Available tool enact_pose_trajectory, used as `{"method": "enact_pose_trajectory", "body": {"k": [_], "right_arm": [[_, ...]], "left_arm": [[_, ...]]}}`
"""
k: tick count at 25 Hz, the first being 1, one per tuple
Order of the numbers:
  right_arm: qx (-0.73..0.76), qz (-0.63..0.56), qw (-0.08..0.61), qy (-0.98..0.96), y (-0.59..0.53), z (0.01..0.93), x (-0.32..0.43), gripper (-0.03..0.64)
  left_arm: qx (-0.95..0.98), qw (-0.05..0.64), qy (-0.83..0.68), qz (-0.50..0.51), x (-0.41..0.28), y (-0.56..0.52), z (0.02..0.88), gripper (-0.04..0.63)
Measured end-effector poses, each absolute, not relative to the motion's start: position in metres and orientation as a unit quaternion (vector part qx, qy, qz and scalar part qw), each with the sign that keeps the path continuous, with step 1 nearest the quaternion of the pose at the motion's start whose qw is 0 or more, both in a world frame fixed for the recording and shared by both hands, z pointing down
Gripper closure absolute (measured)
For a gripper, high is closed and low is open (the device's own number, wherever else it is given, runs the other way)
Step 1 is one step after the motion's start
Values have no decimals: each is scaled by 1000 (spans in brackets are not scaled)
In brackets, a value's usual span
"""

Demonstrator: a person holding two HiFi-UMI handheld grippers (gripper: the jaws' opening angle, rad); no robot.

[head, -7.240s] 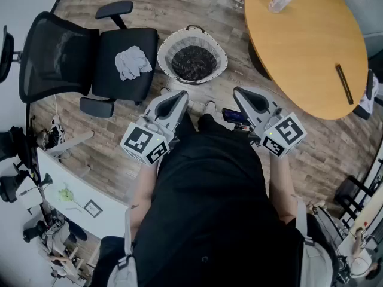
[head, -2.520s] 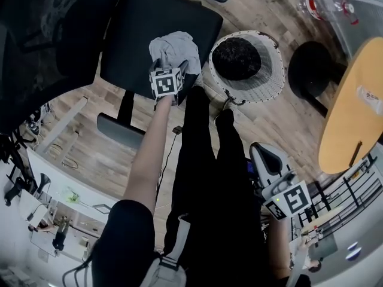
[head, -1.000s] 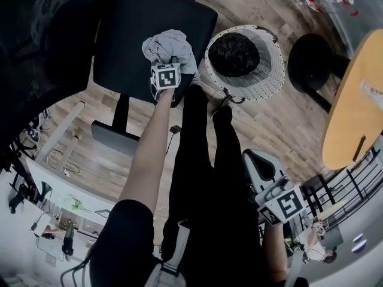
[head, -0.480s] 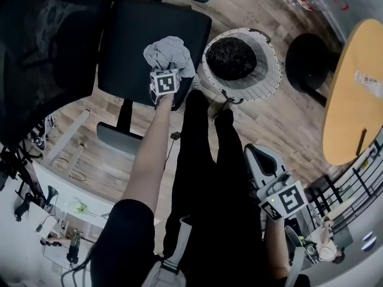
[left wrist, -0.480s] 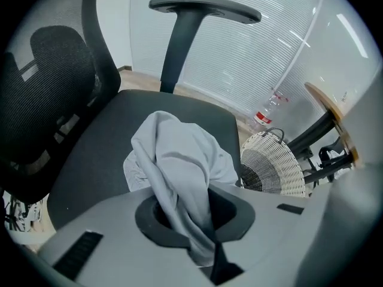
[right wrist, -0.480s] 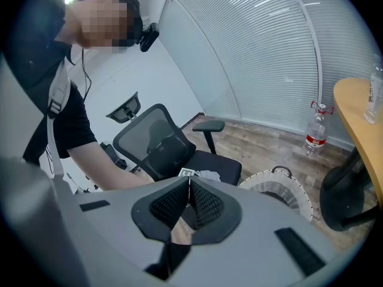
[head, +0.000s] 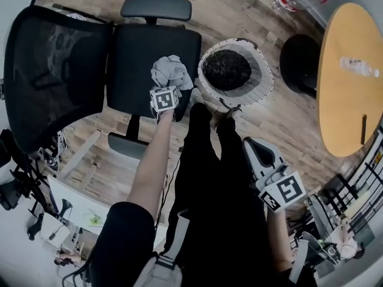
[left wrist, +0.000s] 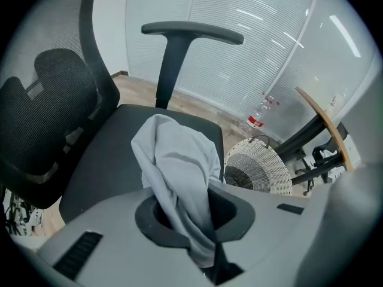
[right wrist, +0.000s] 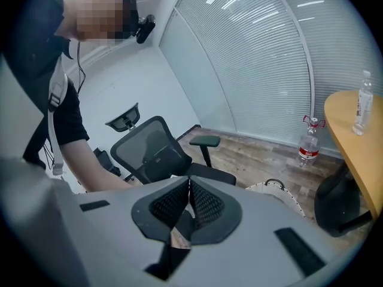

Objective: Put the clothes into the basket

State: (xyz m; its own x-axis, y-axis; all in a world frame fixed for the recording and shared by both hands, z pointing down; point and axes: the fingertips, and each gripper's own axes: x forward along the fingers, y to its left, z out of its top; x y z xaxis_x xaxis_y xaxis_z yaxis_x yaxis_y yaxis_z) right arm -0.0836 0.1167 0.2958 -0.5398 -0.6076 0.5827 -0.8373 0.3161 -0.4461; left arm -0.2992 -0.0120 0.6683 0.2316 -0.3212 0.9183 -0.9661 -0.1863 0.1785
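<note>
Wood-floored office, black chair seat (head: 134, 52) beside white wicker basket (head: 261, 93), left claw (head: 170, 84) just closed, gripping grey garment (head: 170, 70) over the seat, right claw (right wrist: 189, 187) pinched together, empty.

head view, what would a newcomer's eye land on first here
The left gripper, whose fingers have just been closing, is shut on a grey cloth over the seat of the black office chair. Right beside the chair, on the wooden floor, stands a white wicker basket with dark contents. The right gripper hangs shut and empty, low on the right.
</note>
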Motion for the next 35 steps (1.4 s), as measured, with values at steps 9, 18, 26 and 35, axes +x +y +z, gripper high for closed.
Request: {"method": "enact_pose_trajectory", "body": {"k": [9,18,26,35], "right_arm": [[471,329,132,-808,103,274,-73,600],[493,289,111,-813,97,253,-60,600],[525,260,130,-800,95,255,-44,600],[556,265,162,-771,106,267,-7,600]], "left_arm": [[700,413,-461,356,-272,0,601,531],[743,384,-431,339,-248,9,521,531],[791,323,-384,349,-208,12,452,531],[851,276,-299,332,-131,29,393,531]]}}
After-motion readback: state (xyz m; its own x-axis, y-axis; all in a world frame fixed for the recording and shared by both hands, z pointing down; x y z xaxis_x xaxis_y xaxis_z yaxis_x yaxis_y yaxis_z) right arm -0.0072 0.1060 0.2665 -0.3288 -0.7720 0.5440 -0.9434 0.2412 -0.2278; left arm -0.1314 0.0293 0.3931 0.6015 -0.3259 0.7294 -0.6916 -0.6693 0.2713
